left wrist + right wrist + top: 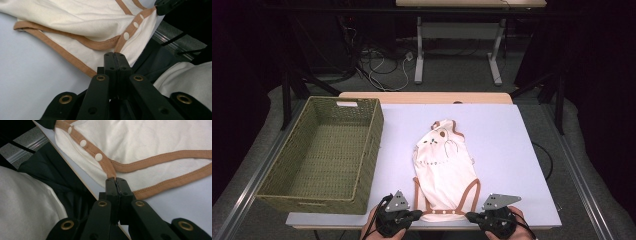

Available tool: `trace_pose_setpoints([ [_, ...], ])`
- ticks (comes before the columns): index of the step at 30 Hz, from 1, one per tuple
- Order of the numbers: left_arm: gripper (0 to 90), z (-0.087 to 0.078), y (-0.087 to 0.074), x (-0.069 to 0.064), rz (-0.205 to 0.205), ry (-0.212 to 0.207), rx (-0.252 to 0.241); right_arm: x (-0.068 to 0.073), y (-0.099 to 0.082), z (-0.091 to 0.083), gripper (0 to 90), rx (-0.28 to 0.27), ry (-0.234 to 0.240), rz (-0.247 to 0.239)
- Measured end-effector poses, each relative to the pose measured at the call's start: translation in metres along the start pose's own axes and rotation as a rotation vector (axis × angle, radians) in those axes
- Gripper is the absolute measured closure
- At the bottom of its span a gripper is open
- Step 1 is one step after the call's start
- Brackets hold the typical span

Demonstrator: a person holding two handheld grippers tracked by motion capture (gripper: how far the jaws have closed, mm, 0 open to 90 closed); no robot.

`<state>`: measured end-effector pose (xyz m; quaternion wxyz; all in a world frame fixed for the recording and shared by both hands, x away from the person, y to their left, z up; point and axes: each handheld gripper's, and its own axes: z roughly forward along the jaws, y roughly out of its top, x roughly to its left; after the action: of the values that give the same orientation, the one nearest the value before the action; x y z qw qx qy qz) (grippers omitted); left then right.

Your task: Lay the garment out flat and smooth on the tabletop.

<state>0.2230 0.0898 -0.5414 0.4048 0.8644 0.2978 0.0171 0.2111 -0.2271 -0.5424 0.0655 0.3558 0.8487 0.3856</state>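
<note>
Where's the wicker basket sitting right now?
In the high view the wicker basket stands on the left part of the table, left of the cream baby bodysuit and just beyond the left tongs.

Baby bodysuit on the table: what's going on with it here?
A person holds a tool in each hand at the near edge of the table. The left tool and the right tool are each shut on a bottom corner of the cream baby bodysuit, beside its snap strip. The garment lies flat, neck end away. A woven basket stands empty to the left.
</note>
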Motion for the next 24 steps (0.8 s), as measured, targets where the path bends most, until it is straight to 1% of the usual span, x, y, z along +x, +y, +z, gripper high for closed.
trace_pose_setpoints([
  [2, 89.6, 0.0012, -0.0005, 0.0009, 0.012, 0.001, 0.008, -0.0002, -0.0003, -0.0008, 89.5, 0.005, 0.004, -0.001],
  [3, 89.6, 0.0017, -0.0011, 0.0006, -0.001, -0.005, 0.006, -0.0004, -0.0004, -0.0012, 89.5, 0.014, 0.005, -0.003],
  [4, 89.6, 0.0017, -0.0014, 0.0003, 0.0, -0.007, 0.011, -0.0005, -0.0013, -0.0003, 89.5, 0.008, 0.005, -0.007],
  [6, 89.6, 0.0005, -0.0021, -0.0012, -0.002, -0.003, 0.01, -0.0001, -0.0026, 0.0005, 89.5, 0.025, 0.004, -0.017],
  [7, 89.7, -0.0006, -0.0023, -0.0023, 0.003, 0.0, 0.001, 0.0011, -0.0035, 0.0009, 89.5, 0.025, 0.011, -0.013],
  [8, 89.6, -0.0019, -0.0025, -0.0035, 0.011, 0.001, 0.003, 0.0016, -0.0036, 0.0003, 89.5, 0.03, 0.013, -0.026],
  [9, 89.6, -0.0031, -0.0031, -0.0052, 0.006, 0.0, 0.009, 0.0037, -0.0039, -0.0004, 89.5, 0.028, 0.013, -0.021],
  [10, 89.6, -0.0032, -0.0043, -0.0065, -0.001, -0.005, -0.001, 0.005, -0.0042, -0.0008, 89.5, 0.026, 0.017, -0.023],
  [11, 89.6, -0.0035, -0.0049, -0.0071, 0.005, -0.006, 0.007, 0.0061, -0.0045, -0.0016, 89.5, 0.029, 0.023, -0.022],
  [12, 89.6, -0.0031, -0.0056, -0.0082, -0.001, -0.01, 0.012, 0.0065, -0.0046, -0.0023, 89.5, 0.039, 0.02, -0.029],
  [14, 89.5, -0.0009, -0.0063, -0.0086, 0.003, -0.005, 0.009, 0.0077, -0.0053, -0.0024, 89.4, 0.026, 0.018, -0.025],
  [15, 89.2, -0.0004, -0.0065, -0.0082, 0.005, -0.001, 0.008, 0.0067, -0.0051, -0.0029, 89.2, 0.029, 0.023, -0.032],
  [16, 88.3, -0.0002, -0.0068, -0.0084, -0.005, -0.001, 0.007, 0.006, -0.0052, -0.0026, 88.3, 0.016, 0.018, -0.033],
  [18, 86.5, -0.0002, -0.0068, -0.0086, -0.006, 0.004, 0.003, 0.0055, -0.0055, -0.0038, 84.9, 0.008, 0.024, -0.009],
  [19, 85.2, -0.0003, -0.0066, -0.0084, -0.006, 0.006, -0.004, 0.0048, -0.0056, -0.0043, 83.2, 0.0, 0.026, -0.008],
  [20, 82.7, -0.0004, -0.0063, -0.0082, -0.005, 0.012, -0.012, 0.0048, -0.0055, -0.0049, 81.0, -0.005, 0.023, 0.0],
  [21, 80.7, -0.0002, -0.006, -0.0077, 0.0, 0.017, -0.015, 0.0032, -0.0055, -0.0043, 78.5, -0.022, 0.016, -0.007],
  [22, 78.9, 0.0, -0.0057, -0.0072, 0.001, 0.022, -0.014, 0.0032, -0.0054, -0.0043, 76.2, -0.028, 0.015, 0.006],
  [24, 74.7, 0.0009, -0.0058, -0.006, 0.002, 0.03, -0.018, 0.0007, -0.0055, -0.0038, 71.7, -0.052, 0.006, 0.011],
])
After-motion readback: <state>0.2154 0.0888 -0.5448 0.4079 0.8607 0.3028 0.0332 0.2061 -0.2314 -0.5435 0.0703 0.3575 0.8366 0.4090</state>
